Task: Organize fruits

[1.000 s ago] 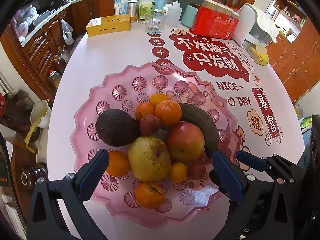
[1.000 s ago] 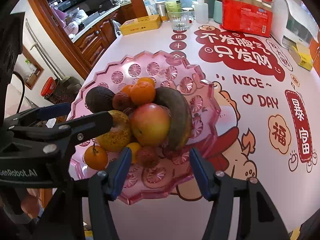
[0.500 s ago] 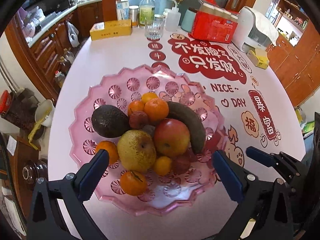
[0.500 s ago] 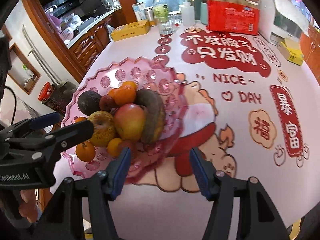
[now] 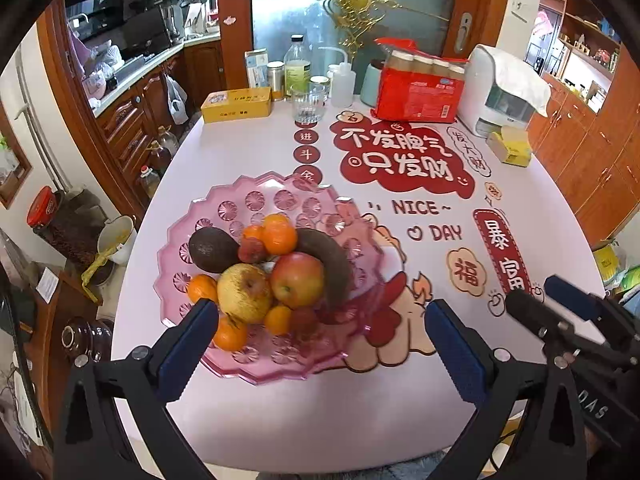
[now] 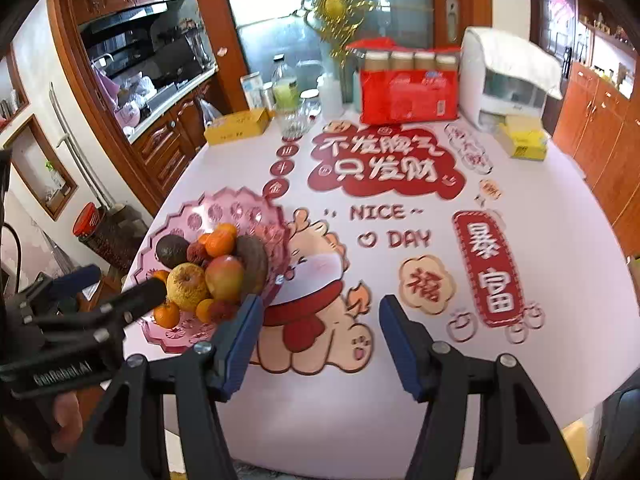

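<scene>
Right view shows a hand (image 6: 66,420), seemingly; left view doesn't.

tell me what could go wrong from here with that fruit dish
1. The fruit is heaped: the apple and pear lean on small oranges, so pulling one out could send others rolling.
2. The pink dish sits close to the table's near-left edge; a nudge might slide it off.
3. Both hand-held grippers, left and right, are open and empty; a glossy round fruit may slip on a hurried grab.
</scene>
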A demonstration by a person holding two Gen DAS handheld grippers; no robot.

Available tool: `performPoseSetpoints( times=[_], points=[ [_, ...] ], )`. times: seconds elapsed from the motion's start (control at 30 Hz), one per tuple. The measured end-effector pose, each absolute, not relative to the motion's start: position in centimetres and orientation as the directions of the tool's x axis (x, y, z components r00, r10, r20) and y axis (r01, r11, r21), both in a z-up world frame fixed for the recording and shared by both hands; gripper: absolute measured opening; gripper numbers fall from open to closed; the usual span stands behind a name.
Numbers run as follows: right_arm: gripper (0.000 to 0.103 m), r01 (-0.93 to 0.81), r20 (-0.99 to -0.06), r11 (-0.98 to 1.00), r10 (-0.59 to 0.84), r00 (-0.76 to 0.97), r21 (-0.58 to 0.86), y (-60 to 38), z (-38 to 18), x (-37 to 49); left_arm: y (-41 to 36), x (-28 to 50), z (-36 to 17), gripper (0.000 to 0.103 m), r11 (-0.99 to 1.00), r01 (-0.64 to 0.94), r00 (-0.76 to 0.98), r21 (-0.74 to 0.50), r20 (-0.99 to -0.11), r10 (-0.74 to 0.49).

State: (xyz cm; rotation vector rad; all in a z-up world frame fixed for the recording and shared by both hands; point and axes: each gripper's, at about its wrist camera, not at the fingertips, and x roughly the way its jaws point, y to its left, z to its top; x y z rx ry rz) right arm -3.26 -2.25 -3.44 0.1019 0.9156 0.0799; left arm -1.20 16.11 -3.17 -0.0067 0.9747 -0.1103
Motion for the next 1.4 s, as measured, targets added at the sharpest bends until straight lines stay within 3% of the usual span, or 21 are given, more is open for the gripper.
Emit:
performPoseSetpoints(
  times=[0.2, 1.4],
  points=[
    [0.066, -0.045, -0.753, 0.994, 0.105, 0.65, 0.1, -4.2, -1.7, -4.6, 13.7, -2.9, -1.9, 0.102, 0.997, 0.068, 0.59, -0.03, -0.805, -0.065],
    [0.066, -0.093, -0.756, 0.988, 0.157, 0.636, 0.127, -7.0, -2.1, -4.8, 11.2, -3.7, -1.8, 0.102, 1.0, 0.015, 0.586, -0.025, -0.81, -0.029]
  ],
)
